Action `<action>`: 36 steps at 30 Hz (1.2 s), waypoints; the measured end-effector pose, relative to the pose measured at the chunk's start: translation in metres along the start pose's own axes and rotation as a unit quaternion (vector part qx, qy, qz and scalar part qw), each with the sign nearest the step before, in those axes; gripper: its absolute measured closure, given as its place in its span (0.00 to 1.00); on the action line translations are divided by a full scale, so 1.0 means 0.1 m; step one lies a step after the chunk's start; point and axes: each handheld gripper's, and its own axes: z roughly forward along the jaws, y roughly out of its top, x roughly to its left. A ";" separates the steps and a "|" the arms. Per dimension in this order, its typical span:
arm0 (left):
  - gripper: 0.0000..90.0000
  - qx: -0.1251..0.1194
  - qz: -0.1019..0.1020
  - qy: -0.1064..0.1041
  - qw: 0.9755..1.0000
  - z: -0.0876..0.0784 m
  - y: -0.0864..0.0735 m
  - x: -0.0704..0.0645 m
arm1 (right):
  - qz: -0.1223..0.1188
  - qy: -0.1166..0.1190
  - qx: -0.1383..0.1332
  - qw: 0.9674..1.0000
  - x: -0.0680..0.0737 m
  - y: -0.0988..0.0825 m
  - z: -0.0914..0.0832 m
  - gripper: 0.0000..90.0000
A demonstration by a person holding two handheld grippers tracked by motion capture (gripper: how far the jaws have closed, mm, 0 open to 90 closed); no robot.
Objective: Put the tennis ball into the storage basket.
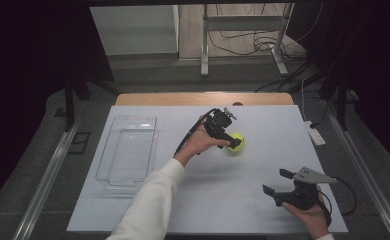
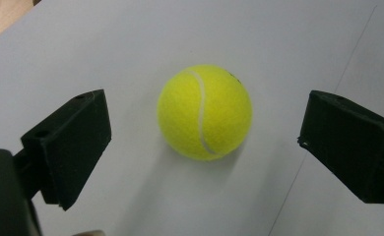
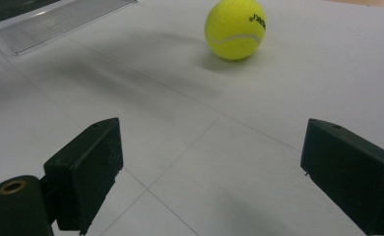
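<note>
Tennis ball (image 2: 205,112) centred between spread jaws of left gripper (image 2: 205,147), untouched.
Resting on white table (image 1: 233,200); right gripper (image 1: 278,181) also open, empty, well short of ball.

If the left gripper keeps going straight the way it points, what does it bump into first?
Most likely the tennis ball: it sits centered ahead of the left gripper, whose jaws stand open on either side without touching it.
</note>
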 end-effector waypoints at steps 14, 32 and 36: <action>0.07 0.011 -0.005 -0.003 1.000 0.15 0.02 0.01 | 0.001 0.002 -0.001 1.000 0.00 0.00 0.00 0.10; 0.08 0.033 -0.008 -0.009 0.999 0.36 0.06 0.00 | 0.003 0.002 -0.002 1.000 -0.01 0.00 0.00 0.10; 0.08 0.040 -0.008 -0.012 0.999 0.40 0.05 0.00 | 0.003 0.002 -0.002 1.000 -0.01 0.00 0.00 0.10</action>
